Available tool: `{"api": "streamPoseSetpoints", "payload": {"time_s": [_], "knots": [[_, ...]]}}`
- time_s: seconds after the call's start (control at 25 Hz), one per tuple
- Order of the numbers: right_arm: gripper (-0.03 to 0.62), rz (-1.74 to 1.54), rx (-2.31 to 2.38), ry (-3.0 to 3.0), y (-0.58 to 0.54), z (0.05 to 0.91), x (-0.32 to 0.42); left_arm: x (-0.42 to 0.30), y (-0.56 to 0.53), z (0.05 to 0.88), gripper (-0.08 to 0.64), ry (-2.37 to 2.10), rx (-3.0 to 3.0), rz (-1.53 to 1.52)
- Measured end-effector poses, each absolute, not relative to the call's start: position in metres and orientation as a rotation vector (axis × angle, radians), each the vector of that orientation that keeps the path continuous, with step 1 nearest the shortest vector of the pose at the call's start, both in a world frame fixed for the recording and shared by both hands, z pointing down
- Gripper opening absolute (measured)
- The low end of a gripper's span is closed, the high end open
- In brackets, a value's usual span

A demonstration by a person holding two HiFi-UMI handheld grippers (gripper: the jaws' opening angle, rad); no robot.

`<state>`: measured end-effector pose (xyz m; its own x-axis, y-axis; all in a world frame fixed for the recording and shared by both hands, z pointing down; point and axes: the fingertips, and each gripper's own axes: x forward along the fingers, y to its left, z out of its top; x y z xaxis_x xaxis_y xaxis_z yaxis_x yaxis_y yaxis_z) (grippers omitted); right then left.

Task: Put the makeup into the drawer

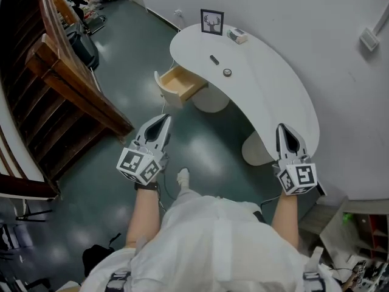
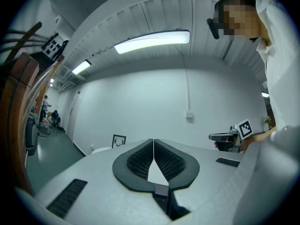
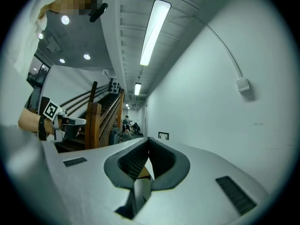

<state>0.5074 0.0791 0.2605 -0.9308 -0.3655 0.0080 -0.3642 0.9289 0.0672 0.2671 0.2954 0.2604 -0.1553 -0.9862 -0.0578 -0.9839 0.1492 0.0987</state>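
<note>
Only from above: small dark makeup stick [image 1: 214, 59] and round compact [image 1: 227, 72] on curved white bench [image 1: 285, 96], open light-wood drawer [image 1: 179, 83] at bench's edge. Close up: left gripper [image 2: 153, 142], right gripper [image 3: 149, 139] both clenched, empty.

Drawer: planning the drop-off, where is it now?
In the head view, the open light-wood drawer juts from the curved white table at its left edge, left of a small round object.

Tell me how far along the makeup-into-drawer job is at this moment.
Done: the drawer stands open, nothing visible inside. In hand: nothing; the left gripper and right gripper are shut, empty, short of the desk. Left: the dark item, round item and pale box all lie on it.
</note>
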Motion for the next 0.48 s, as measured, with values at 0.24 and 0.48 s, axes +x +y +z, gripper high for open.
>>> {"api": "streamPoseSetpoints", "payload": {"time_s": [0.24, 0.48], "knots": [[0.008, -0.093, 0.567, -3.057, 0.078, 0.259, 0.449, 0.211, 0.298, 0.262, 0.018, -2.364, 2.025, -0.196], [0.009, -0.104, 0.585, -3.041, 0.073, 0.259, 0.378, 0.142, 0.292, 0.257, 0.018, -2.344, 2.053, -0.187]]}}
